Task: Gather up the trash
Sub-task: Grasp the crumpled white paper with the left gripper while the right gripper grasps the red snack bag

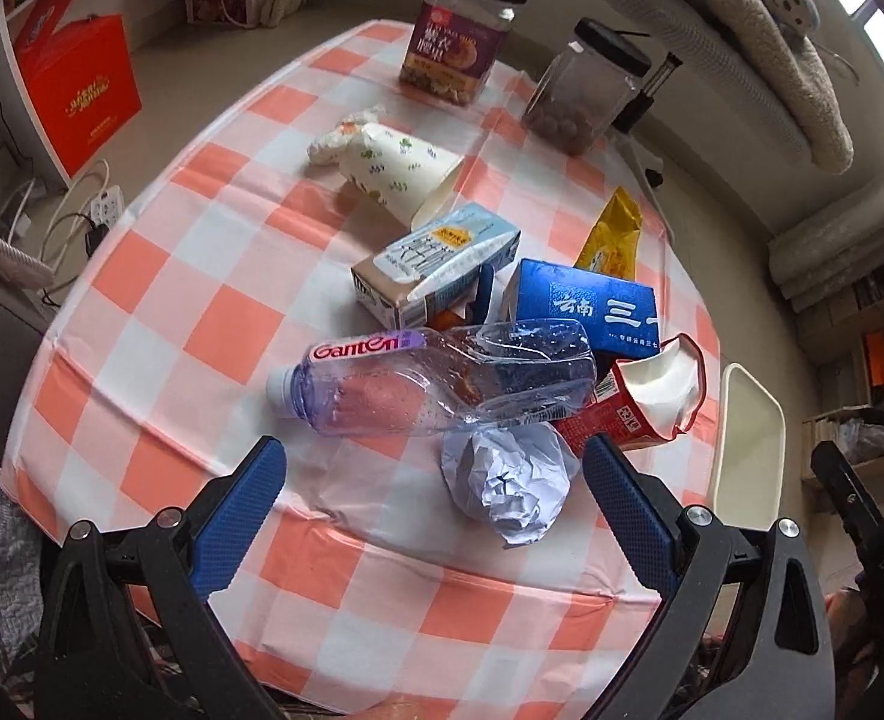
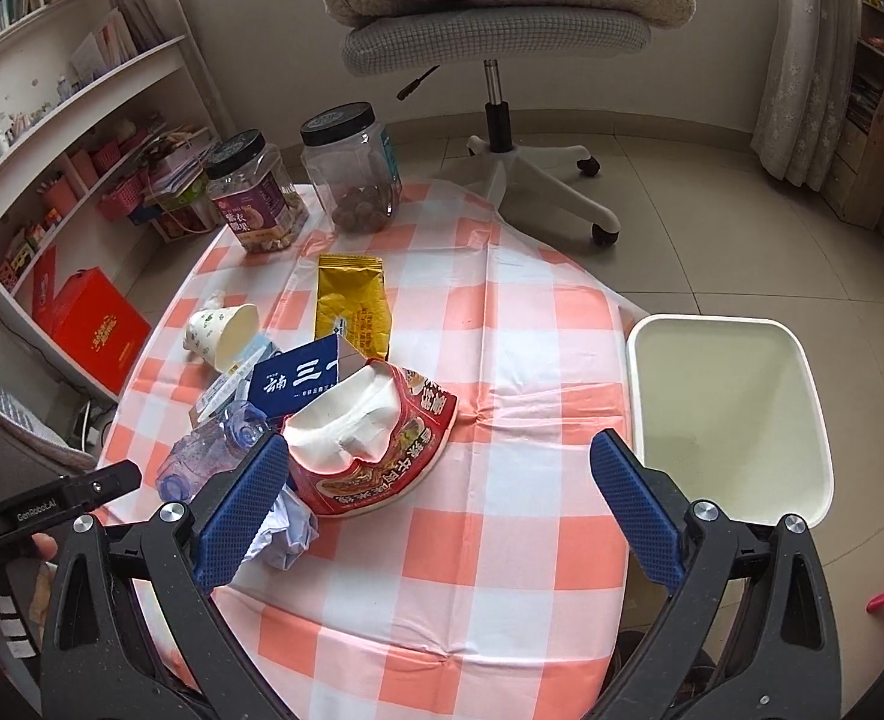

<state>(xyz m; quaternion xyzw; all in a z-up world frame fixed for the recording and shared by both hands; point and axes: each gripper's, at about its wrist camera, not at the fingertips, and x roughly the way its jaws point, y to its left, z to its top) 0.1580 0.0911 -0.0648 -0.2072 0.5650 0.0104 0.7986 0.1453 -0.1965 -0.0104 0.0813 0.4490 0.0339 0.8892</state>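
Both grippers gape wide and empty: the crumpled paper ball (image 1: 507, 489) lies between the left gripper (image 1: 433, 501) fingers, the red noodle bowl (image 2: 370, 444) just beyond the right gripper (image 2: 439, 498) left finger.

Bottle (image 1: 436, 378) on table (image 1: 160, 312), paper ball (image 1: 511, 489) before it, 2 jars (image 1: 463, 36) behind; bin (image 2: 724, 414) right of table.

Trash pile (image 2: 298, 396) crowds table's left; checkered cloth (image 2: 502, 360) bare toward white bin (image 2: 730, 414).
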